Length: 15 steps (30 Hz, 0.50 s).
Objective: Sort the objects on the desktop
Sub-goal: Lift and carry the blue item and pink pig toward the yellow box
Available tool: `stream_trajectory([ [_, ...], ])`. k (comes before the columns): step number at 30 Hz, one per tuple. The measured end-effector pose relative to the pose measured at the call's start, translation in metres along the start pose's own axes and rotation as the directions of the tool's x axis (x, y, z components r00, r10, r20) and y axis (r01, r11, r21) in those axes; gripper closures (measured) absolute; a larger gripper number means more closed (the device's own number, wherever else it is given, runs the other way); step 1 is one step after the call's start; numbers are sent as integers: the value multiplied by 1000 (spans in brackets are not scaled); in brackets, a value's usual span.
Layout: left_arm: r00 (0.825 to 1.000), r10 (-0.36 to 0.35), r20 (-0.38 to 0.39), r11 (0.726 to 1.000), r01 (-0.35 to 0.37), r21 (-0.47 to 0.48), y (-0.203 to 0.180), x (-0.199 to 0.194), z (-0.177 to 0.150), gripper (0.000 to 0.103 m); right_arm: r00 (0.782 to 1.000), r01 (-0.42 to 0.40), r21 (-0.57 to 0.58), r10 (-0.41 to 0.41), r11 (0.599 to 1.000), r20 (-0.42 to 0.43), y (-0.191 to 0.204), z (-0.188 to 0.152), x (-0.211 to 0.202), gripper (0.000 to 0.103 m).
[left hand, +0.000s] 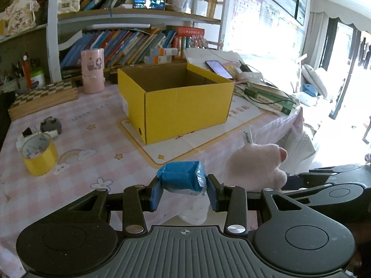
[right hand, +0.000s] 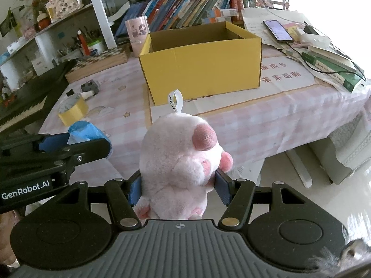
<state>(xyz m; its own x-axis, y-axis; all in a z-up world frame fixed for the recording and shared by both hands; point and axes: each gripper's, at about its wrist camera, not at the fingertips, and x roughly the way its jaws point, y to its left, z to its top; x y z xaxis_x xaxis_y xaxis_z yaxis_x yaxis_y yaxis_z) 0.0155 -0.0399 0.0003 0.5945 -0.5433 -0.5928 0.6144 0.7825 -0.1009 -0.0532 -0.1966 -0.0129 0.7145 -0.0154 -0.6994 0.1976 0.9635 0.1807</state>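
Pink plush toy (right hand: pixel 176 159) between right hand-held gripper (right hand: pixel 178 188) pads

Table (left hand: pixel 76 162) under a pink checked cloth. At centre, an open yellow box (left hand: pixel 183 106) on a paper mat (left hand: pixel 208 139). At nine o'clock, a yellow tape roll (left hand: pixel 40 159), small oddments just beyond. At eleven o'clock, a chessboard (left hand: pixel 44 98) and a pink cup (left hand: pixel 92 70). At two o'clock, a phone (left hand: pixel 219 69), a green book (left hand: pixel 271 99) and papers.

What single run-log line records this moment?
left gripper: shut on blue plastic-wrapped packet | right gripper: shut on pink plush toy | open yellow cardboard box: ahead on table
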Motion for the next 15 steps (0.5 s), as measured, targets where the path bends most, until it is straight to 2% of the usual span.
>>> stream_trajectory([
  [15, 998, -59, -31, 998, 59, 4, -16, 16, 2, 64, 997, 52, 25, -50, 998, -53, -19, -3, -1, 43],
])
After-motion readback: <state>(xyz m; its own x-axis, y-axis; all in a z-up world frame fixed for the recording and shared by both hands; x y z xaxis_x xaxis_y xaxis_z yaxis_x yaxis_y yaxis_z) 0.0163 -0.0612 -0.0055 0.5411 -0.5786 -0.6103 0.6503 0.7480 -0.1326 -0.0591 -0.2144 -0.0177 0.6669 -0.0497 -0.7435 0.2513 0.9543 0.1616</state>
